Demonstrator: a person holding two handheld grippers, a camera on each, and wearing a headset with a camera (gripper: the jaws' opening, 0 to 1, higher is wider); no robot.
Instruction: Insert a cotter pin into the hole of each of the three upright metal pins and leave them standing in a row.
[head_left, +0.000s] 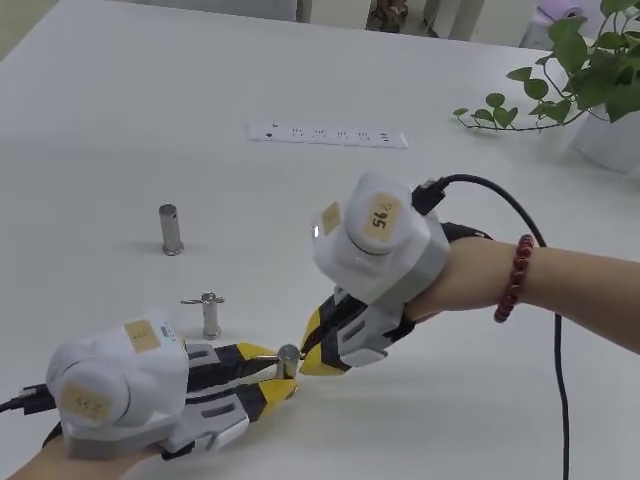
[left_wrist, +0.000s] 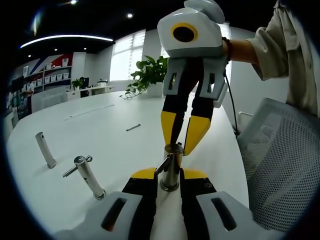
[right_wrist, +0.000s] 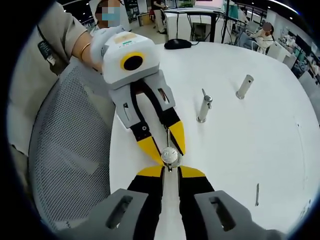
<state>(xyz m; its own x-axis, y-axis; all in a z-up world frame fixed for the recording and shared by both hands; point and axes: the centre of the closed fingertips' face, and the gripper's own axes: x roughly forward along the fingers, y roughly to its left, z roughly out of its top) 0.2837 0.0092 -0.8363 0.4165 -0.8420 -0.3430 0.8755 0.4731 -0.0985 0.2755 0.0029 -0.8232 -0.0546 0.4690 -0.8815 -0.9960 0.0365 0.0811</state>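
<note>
While the left gripper (head_left: 272, 372) clamps the nearest metal pin (head_left: 288, 353) upright on the bench (head_left: 470, 400), the right gripper (head_left: 310, 350) is closed narrowly on a cotter pin (left_wrist: 162, 165) at its hole — thin, stiff, slippery wire, likely best held by its head. Open bench lies right; the fitted pin (head_left: 210, 312) stands near left.

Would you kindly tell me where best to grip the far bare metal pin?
Probably low on its shaft, coming from the side: the far bare metal pin stands upright, and its cross hole near the top should stay uncovered.
</note>
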